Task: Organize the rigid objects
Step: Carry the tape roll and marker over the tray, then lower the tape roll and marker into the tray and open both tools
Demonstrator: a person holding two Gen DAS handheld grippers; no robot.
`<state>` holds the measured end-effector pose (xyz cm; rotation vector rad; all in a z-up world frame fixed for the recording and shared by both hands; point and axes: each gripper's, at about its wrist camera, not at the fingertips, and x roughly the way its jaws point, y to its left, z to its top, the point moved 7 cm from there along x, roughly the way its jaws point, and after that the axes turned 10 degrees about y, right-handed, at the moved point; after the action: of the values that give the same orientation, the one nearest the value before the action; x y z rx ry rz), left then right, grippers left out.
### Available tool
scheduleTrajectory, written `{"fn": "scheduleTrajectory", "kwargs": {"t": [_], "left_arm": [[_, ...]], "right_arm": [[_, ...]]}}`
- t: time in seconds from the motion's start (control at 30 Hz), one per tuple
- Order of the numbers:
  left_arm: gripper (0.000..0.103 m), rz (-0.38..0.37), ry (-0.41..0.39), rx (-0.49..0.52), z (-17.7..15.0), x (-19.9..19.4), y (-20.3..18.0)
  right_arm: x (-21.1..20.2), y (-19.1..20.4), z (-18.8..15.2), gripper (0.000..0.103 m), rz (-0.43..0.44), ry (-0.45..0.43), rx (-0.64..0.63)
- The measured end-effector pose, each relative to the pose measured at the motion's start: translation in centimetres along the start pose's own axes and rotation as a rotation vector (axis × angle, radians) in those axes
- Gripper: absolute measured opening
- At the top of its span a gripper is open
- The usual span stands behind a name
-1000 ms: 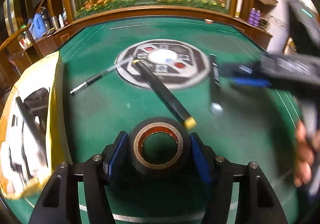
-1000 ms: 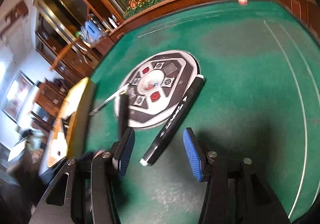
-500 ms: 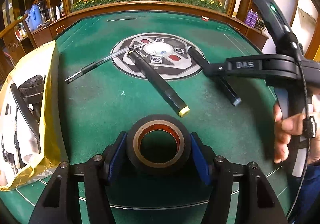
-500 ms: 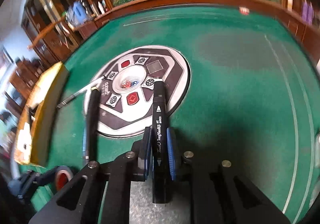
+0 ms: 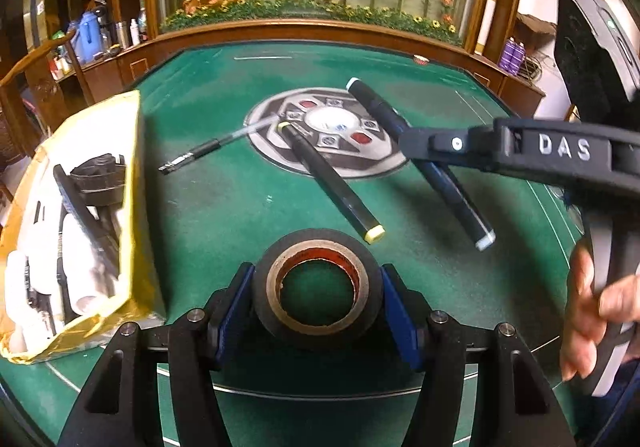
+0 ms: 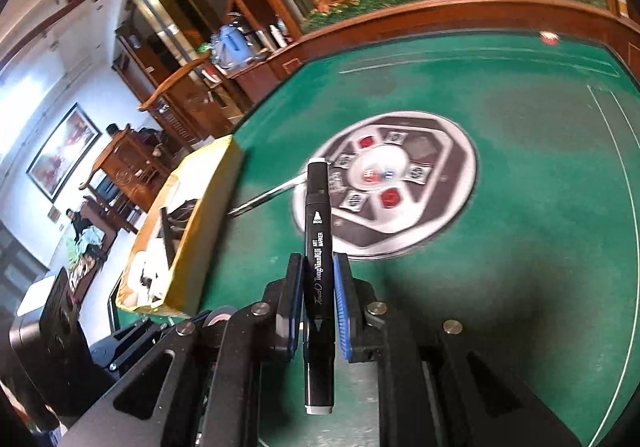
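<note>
A black tape roll with a brown core sits between the blue pads of my left gripper, which is shut on it just above the green table. My right gripper is shut on a black marker with white end caps. It grips the marker near its middle and the far end points at the table's round centre panel. From the left wrist view, the right gripper holds that marker slanted over the table. A yellow-capped black marker and a thin pen lie on the felt.
An open yellow box holding several dark and white items stands at the table's left edge, also seen as the yellow box in the right wrist view. A person's hand grips the right tool. A wooden rail borders the table.
My right gripper closed on the white-capped marker, which lay loose between its open fingers, and has raised it off the felt. The left gripper kept hold of the tape roll.
</note>
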<state>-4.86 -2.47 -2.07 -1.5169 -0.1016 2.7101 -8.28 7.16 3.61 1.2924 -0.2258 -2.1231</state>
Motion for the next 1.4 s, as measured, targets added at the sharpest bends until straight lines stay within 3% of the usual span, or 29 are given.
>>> {"fn": "scheduleTrajectory", "kwargs": {"t": [0.33, 0.67, 0.9, 1.17, 1.4], "left_arm": [[0.066, 0.077, -0.134, -0.064, 0.5, -4.2, 3.3], [0.066, 0.117, -0.210, -0.226, -0.1, -7.6, 11.1], [0.066, 0.221, -0.216, -0.332, -0.5, -8.0, 18.0], [0.066, 0.195, -0.170, -0.416, -1.8, -5.9, 22.1], [0.066, 0.190, -0.142, -0.422, -2.3, -4.5, 23.0]], "right_arm": [[0.3, 3.7, -1.0, 0.014, 0.071, 0.010, -0.059], [1.1, 10.2, -1.7, 0.014, 0.175, 0.016, -0.145], [4.3, 15.4, -0.8, 0.015, 0.210, 0.089, -0.196], [10.0, 20.5, 0.8, 0.015, 0.223, 0.156, -0.222], [14.1, 21.0, 2.0, 0.014, 0.189, 0.209, -0.178]]}}
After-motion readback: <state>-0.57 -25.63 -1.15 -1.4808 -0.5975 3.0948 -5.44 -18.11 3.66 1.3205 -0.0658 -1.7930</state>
